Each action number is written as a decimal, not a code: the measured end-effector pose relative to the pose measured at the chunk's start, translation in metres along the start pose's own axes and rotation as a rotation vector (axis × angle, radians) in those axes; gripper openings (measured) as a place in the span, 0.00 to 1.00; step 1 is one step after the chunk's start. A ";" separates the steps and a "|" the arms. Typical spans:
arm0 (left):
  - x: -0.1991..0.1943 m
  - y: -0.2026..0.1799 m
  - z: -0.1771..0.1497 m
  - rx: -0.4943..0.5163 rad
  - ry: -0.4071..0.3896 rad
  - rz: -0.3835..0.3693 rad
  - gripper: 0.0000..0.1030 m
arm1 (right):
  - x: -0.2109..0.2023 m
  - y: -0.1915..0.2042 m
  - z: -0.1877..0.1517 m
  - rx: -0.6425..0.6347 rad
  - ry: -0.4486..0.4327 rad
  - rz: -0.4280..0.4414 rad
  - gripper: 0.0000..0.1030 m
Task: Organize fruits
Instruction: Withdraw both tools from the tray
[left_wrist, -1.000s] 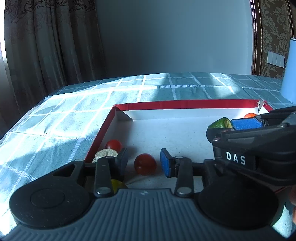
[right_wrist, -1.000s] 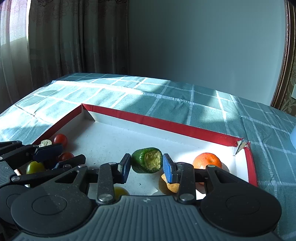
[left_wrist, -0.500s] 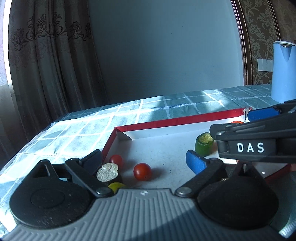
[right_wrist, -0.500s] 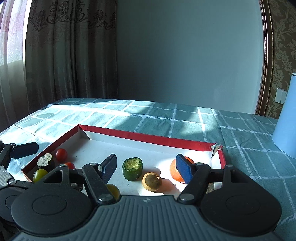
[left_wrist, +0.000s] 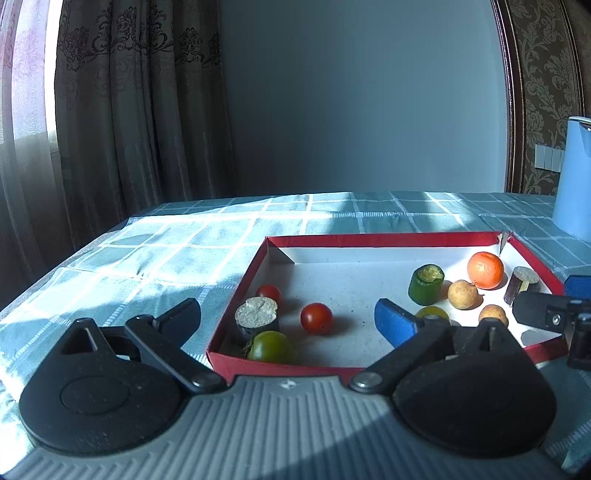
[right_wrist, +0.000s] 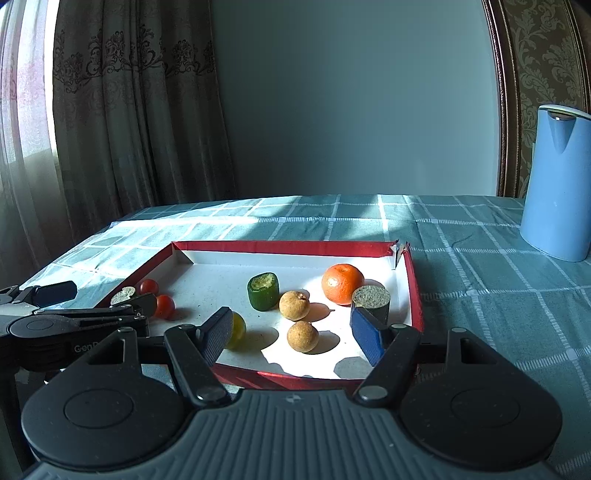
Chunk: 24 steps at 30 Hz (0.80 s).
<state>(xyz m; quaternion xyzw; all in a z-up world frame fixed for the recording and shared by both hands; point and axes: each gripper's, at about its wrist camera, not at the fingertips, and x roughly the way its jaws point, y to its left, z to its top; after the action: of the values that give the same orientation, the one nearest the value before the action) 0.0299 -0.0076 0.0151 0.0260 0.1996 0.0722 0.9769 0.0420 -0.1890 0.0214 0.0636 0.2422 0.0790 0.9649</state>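
A red-rimmed white tray (left_wrist: 388, 239) (right_wrist: 280, 246) holds the fruits. At its left lie two red tomatoes (left_wrist: 316, 318) (right_wrist: 164, 306), a dark cut cylinder (left_wrist: 256, 321) and a green tomato (left_wrist: 271, 346). At its right lie a green cut piece (right_wrist: 263, 291), an orange (right_wrist: 342, 283), two tan round fruits (right_wrist: 294, 305), a yellow-green fruit (right_wrist: 236, 329) and another dark cylinder (right_wrist: 371, 302). My left gripper (left_wrist: 288, 323) is open and empty over the tray's near left corner. My right gripper (right_wrist: 291, 334) is open and empty above the tray's near edge.
A blue kettle (right_wrist: 559, 181) stands on the checked teal tablecloth (right_wrist: 498, 295) at the far right. Curtains (right_wrist: 122, 110) hang behind the table at the left. A grey wall is behind.
Both grippers have opened wide and drawn back and up from the tray. More of the tray and its fruits shows now.
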 end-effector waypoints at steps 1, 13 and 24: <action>-0.001 0.001 -0.001 -0.005 0.000 0.000 1.00 | -0.003 0.001 -0.002 -0.004 -0.009 -0.003 0.68; -0.011 0.016 -0.006 -0.067 0.034 -0.013 1.00 | -0.007 0.000 -0.012 -0.010 0.003 -0.022 0.73; -0.015 0.019 -0.011 -0.068 0.068 -0.035 1.00 | -0.010 0.007 -0.020 -0.023 0.021 -0.022 0.73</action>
<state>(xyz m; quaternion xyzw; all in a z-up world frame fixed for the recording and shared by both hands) 0.0096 0.0089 0.0117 -0.0131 0.2306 0.0624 0.9710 0.0234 -0.1825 0.0098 0.0488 0.2520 0.0718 0.9638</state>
